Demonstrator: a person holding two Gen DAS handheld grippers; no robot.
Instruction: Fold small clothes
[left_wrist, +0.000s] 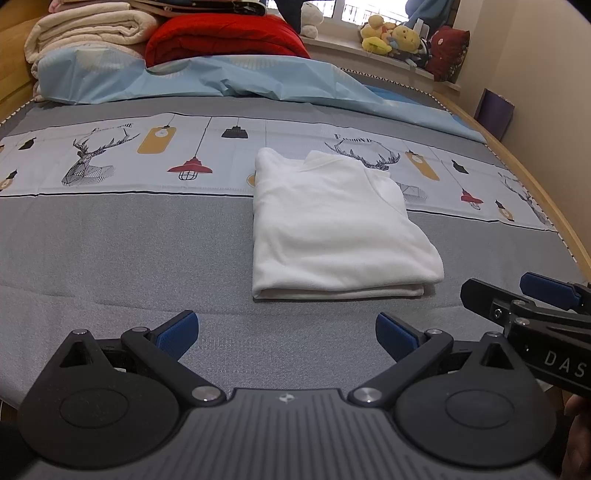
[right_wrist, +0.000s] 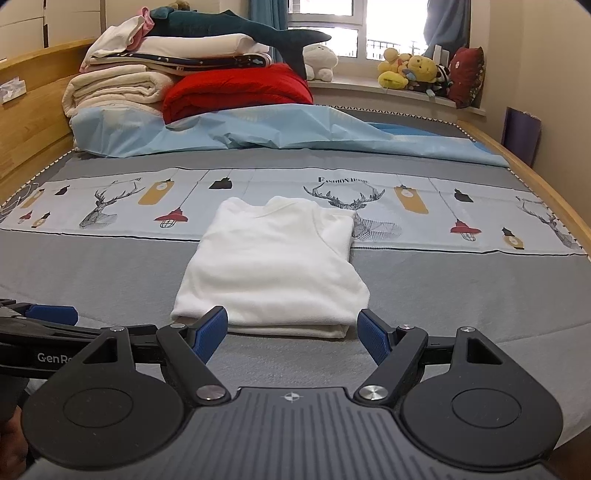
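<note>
White shirt (right_wrist: 273, 266) folded, both jaws spread

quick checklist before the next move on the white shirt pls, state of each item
1. left hand-held gripper open and empty: ok.
2. right hand-held gripper open and empty: ok.
3. white shirt folded into a compact stack, lying flat on the bed cover: ok.
4. Near edge of the shirt within reach, just past the right gripper's fingertips: ok.
5. Layers aligned at the near edge: not ok, a lower layer sticks out a little below the top one.
6. Underside of the fold smooth: cannot tell, hidden.
</note>
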